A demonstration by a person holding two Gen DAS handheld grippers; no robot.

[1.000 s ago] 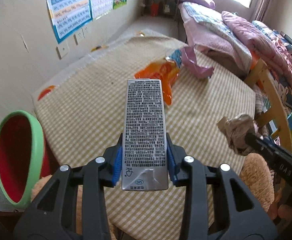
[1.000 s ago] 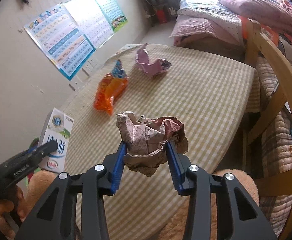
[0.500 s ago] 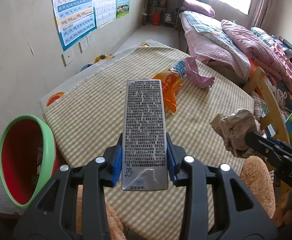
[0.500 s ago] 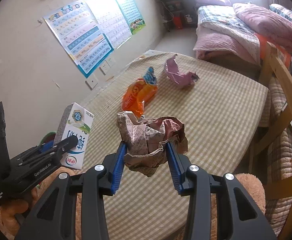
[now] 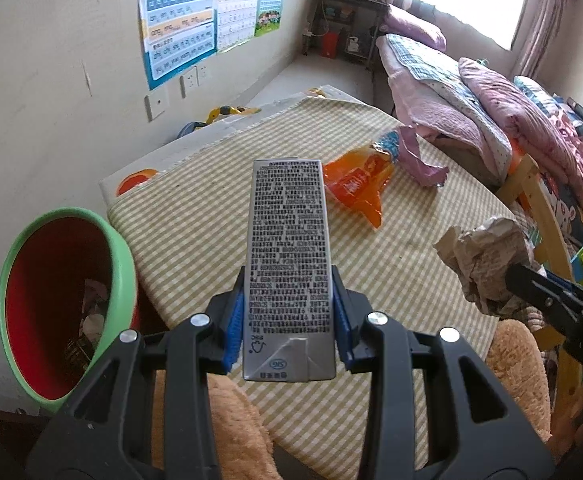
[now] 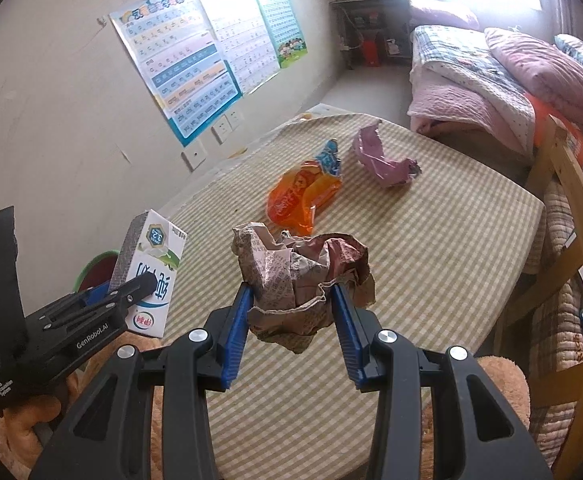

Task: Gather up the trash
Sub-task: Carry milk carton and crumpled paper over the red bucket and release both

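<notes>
1. Two pieces of trash are already held: a milk carton (image 5: 289, 264) is clamped low on its narrow sides by the left gripper (image 5: 289, 326), and a crumpled paper wad (image 6: 299, 276) is pinched at its lower half by the right gripper (image 6: 291, 320).
2. The carton is judged light and fairly stiff; a hard squeeze could dent it, so the low side grip looks sound.
3. The wad is judged very light and soft, and it could slip out if the jaws were eased.
4. Relative to the bin (image 5: 63, 304), the carton is carried just to its right, above the table (image 5: 411, 264) edge; the wad is held farther right.
5. An orange wrapper (image 5: 357, 186) and a pink wrapper (image 5: 419, 160) are seen lying on the table well beyond the bin, touching each other.
</notes>
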